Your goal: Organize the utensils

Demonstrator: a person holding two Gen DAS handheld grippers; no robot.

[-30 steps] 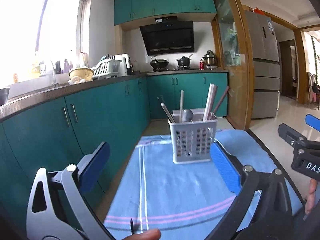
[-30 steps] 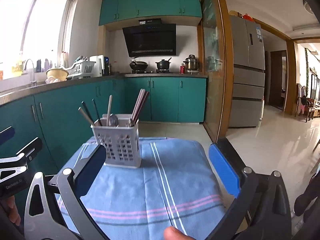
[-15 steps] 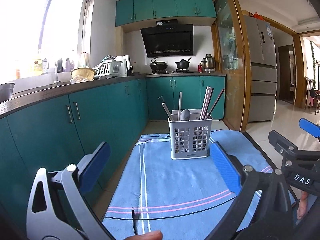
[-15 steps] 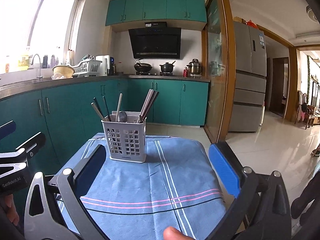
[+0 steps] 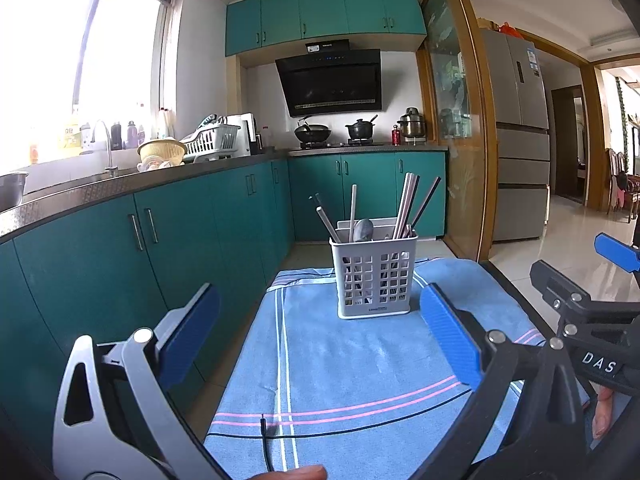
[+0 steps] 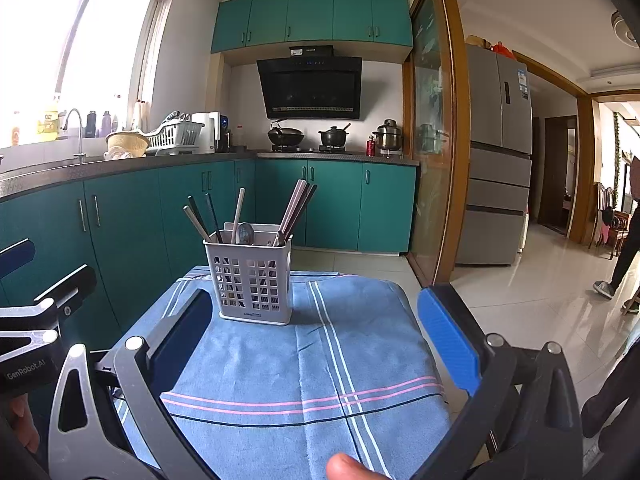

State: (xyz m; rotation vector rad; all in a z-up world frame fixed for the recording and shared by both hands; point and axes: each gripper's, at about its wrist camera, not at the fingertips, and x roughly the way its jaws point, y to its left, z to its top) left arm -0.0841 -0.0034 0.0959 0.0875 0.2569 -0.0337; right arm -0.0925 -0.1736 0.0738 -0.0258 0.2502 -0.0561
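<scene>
A white perforated utensil basket [image 5: 375,276] [image 6: 252,280] stands upright at the far end of a blue striped cloth [image 5: 360,364] [image 6: 304,364]. Chopsticks [image 5: 406,210] [image 6: 298,206], a spoon [image 5: 363,229] [image 6: 244,233] and other handles stick up out of it. My left gripper [image 5: 320,338] is open and holds nothing, well short of the basket. My right gripper [image 6: 316,336] is open too, with nothing between its blue pads, to the right of the basket. Each gripper shows at the edge of the other's view.
Teal kitchen cabinets [image 5: 168,240] with a dark counter run along the left and the back wall. A wooden door frame [image 5: 468,160] and a fridge [image 5: 520,140] stand on the right. A person's legs [image 6: 624,256] show far right on the tiled floor.
Both grippers have drawn back from the basket and tilted, so it looks smaller and farther. More of the near cloth with its pink stripes is in view. Both stay open.
</scene>
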